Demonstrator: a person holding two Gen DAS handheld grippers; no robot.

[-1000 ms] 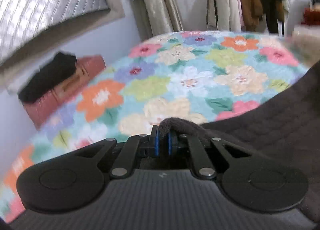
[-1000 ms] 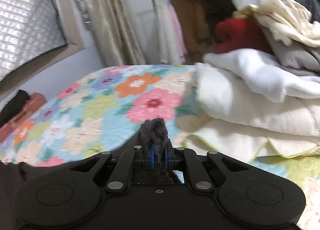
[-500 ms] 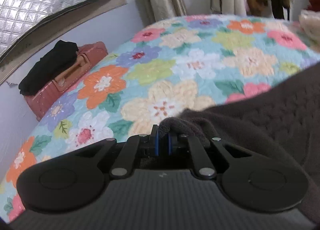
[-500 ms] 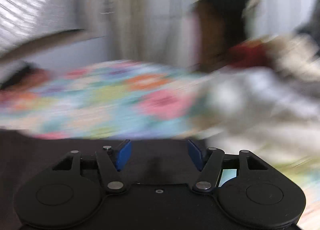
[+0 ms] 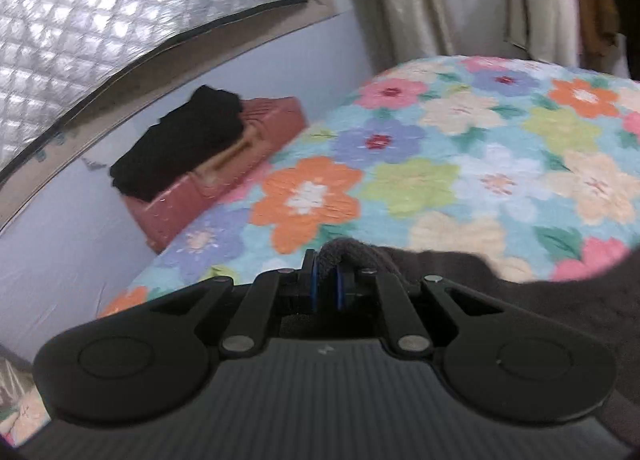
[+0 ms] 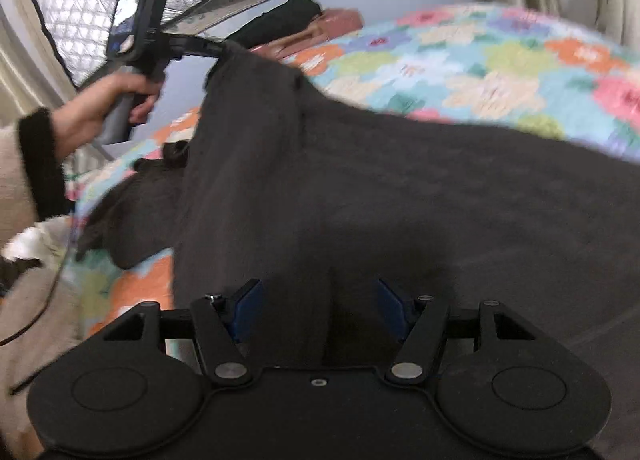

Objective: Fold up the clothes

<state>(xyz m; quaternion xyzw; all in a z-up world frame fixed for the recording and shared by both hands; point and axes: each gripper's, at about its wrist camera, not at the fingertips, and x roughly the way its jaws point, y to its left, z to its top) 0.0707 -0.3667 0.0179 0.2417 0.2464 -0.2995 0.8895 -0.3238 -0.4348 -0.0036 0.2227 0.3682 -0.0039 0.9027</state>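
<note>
Left wrist view: left gripper [image 5: 325, 280] is pinched tight on a rolled edge of the dark knit garment [image 5: 540, 300], which trails off right over the floral quilt [image 5: 420, 180]. Plenty of bare quilt far ahead; a reddish box [image 5: 240, 164] sits by the left wall.

Right wrist view: right gripper [image 6: 318, 310] stands wide, nothing pinched, garment spread right under it. The left hand [image 6: 108, 100] lifts one corner at far left.
</note>
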